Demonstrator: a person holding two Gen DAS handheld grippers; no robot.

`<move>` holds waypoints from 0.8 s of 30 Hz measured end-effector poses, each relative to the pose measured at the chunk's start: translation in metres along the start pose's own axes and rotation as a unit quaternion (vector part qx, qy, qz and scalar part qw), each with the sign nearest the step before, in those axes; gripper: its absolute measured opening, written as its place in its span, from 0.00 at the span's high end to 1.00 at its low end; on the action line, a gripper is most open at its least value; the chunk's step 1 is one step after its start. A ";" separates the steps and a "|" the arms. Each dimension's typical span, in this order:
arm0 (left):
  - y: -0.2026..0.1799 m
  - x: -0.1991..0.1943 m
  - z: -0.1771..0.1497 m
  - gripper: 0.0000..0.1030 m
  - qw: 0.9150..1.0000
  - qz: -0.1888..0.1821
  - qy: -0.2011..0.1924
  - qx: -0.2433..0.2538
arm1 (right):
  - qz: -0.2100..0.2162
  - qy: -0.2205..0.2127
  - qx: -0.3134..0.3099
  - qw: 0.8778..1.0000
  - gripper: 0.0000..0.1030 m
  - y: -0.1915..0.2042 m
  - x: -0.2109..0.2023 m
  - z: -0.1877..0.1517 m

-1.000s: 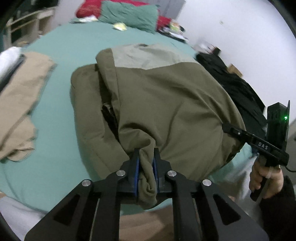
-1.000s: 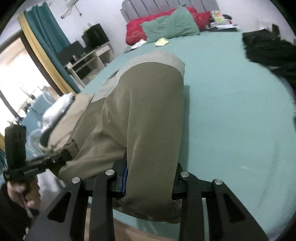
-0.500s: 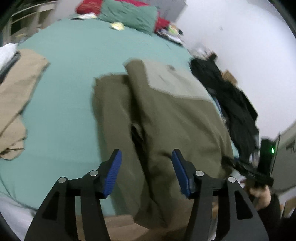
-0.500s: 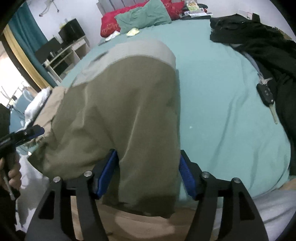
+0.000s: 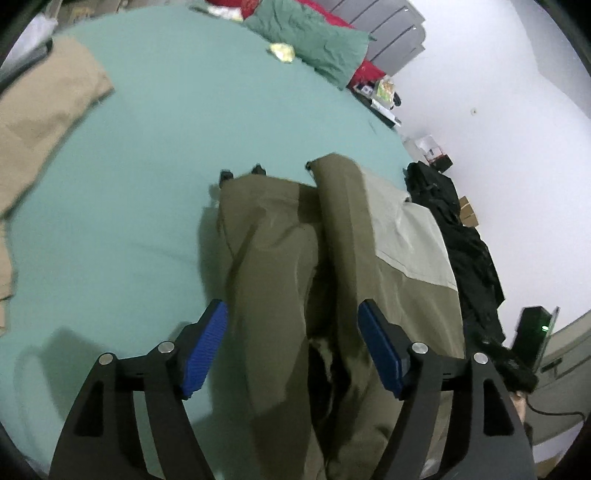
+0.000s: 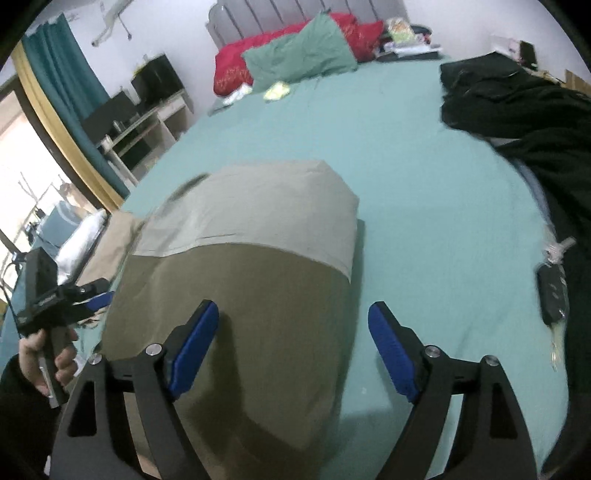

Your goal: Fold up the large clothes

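Bedroom, with a wide bed (image 6: 424, 155) under a teal sheet filling most of both views. At the head, a grey padded headboard (image 6: 295, 11), a red pillow (image 6: 236, 70) and a green pillow (image 6: 299, 55) leaning on it, something small and yellow (image 6: 276, 90) lying just in front. Along the bed's left side, a teal curtain (image 6: 62, 74) with a gold edge, a bright window, low shelving with dark boxes on it. White wall on the right in the left wrist view. Near the foot of the bed, folded over itself, an olive jacket (image 6: 236, 314) with a pale grey panel at its far end, lower edge hanging over the mattress side. Left of it, a tan garment (image 5: 40, 122) spread flat; right of it, a heap of black clothing (image 6: 517, 107) and a car key (image 6: 552, 295) on the sheet. Left gripper (image 5: 291, 350) above the jacket's folded sleeves, jaws wide apart after just opening, blue pads clear of the cloth that lies between them. Right gripper (image 6: 291, 347) over the jacket's near right edge, jaws likewise just opened and standing wide, nothing clamped. Left hand (image 6: 48, 350) visible in the right wrist view, wrapped round its gripper handle.
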State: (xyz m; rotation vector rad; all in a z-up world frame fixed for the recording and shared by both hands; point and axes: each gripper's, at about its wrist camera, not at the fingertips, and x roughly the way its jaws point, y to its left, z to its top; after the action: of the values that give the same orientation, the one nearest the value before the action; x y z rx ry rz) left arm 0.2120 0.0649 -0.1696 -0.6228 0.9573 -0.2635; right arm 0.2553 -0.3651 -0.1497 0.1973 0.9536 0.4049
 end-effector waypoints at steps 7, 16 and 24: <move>0.003 0.014 0.006 0.25 1.000 -0.015 0.002 -0.012 | -0.046 0.071 -0.071 0.994 0.05 0.029 0.069 0.012; -0.049 0.017 0.017 0.21 0.998 0.000 0.036 0.047 | -0.071 0.081 -0.108 0.988 0.00 0.039 0.092 0.006; -0.037 0.077 0.010 0.15 0.984 0.110 0.120 0.074 | -0.007 0.014 -0.050 0.999 0.00 0.011 0.051 -0.001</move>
State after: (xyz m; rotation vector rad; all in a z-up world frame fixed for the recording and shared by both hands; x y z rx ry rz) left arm 0.2653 0.0027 -0.1953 -0.3486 1.2163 -0.2137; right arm 0.2781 -0.3335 -0.1848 0.0936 0.9589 0.4426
